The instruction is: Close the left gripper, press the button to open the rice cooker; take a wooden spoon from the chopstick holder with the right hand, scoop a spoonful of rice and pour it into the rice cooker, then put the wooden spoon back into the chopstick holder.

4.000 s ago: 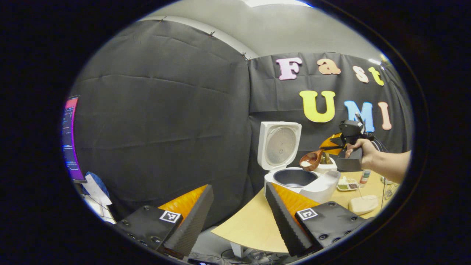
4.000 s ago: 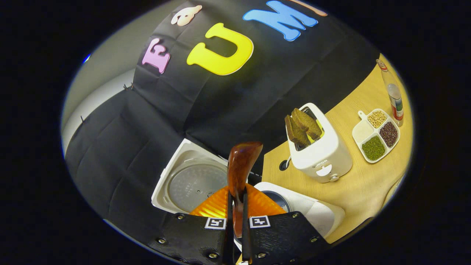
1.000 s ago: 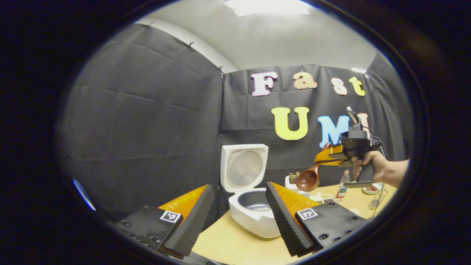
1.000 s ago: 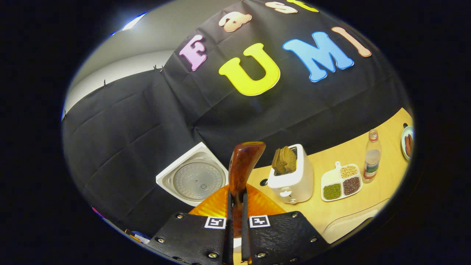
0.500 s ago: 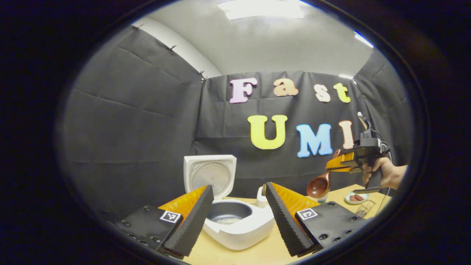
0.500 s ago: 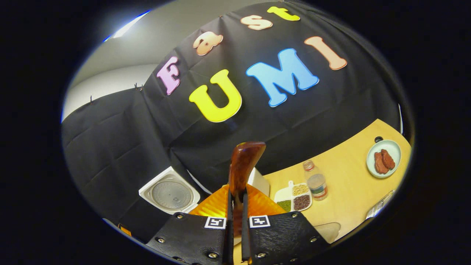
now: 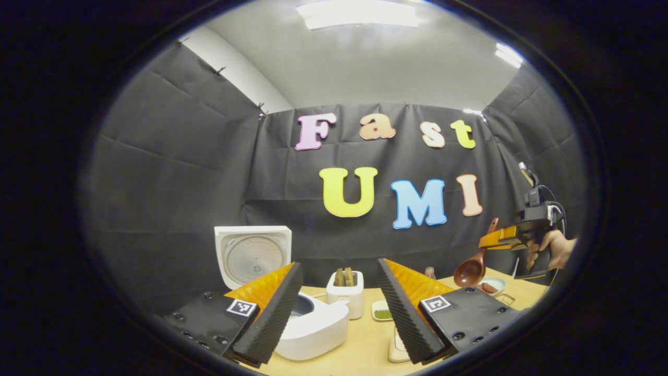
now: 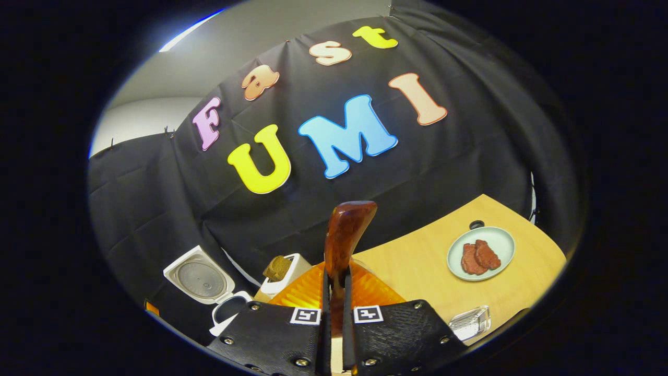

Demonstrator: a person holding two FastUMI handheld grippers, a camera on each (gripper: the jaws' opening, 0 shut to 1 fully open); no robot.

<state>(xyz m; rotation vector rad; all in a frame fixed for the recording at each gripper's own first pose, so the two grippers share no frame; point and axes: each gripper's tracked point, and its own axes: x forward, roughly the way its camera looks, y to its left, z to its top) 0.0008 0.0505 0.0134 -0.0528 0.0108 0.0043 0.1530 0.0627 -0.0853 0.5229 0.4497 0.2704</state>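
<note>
The white rice cooker [image 7: 313, 326] stands on the table with its lid [image 7: 252, 257] up; my left finger hides most of the pot. My left gripper [image 7: 339, 265] is open and holds nothing, hovering in front of the cooker and toaster. At the far right a hand [image 7: 557, 249] holds my right gripper [image 7: 493, 241], shut on the wooden spoon's handle; the spoon's bowl [image 7: 469, 271] hangs down and looks empty. In the right gripper view the right gripper [image 8: 334, 284] clamps the spoon handle [image 8: 345, 230], and the open cooker [image 8: 201, 282] lies far to the lower left.
A white toaster [image 7: 344, 293] with bread stands right of the cooker, then a grain tray [image 7: 383, 312] and a bottle [image 7: 429, 272]. A plate with meat [image 8: 480, 253] sits on the table [image 8: 412, 266] at right, and a small see-through holder [image 8: 469, 322] near the front edge.
The right gripper has carried the spoon rightwards, away from the cooker and over the table's right part. The spoon held rice 4 s ago. The cooker has slid left in the left gripper view.
</note>
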